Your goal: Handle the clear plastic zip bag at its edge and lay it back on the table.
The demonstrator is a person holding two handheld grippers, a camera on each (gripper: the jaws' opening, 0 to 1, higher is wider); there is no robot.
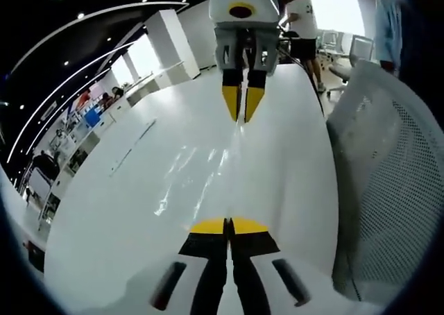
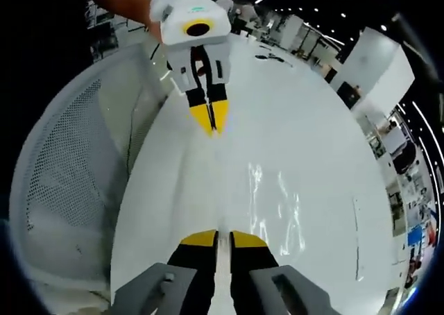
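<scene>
A clear plastic zip bag (image 1: pixel 201 173) stretches between my two grippers just above the white table (image 1: pixel 118 218), visible mostly as glints. In the left gripper view my left gripper (image 1: pixel 227 226) has its yellow-tipped jaws closed on the bag's near edge, and my right gripper (image 1: pixel 243 110) faces it with jaws pinched on the far edge. In the right gripper view the bag (image 2: pixel 277 204) shines over the table (image 2: pixel 312 121). There my right gripper (image 2: pixel 216 239) is shut at the bottom, and my left gripper (image 2: pixel 211 123), held by a hand, is shut opposite.
A white mesh chair (image 1: pixel 388 190) stands close along the table's side, also seen as the chair (image 2: pixel 69 162) in the right gripper view. A thin dark strip (image 1: pixel 132 148) lies on the table. A person (image 1: pixel 302 23) stands past the far end, with desks behind.
</scene>
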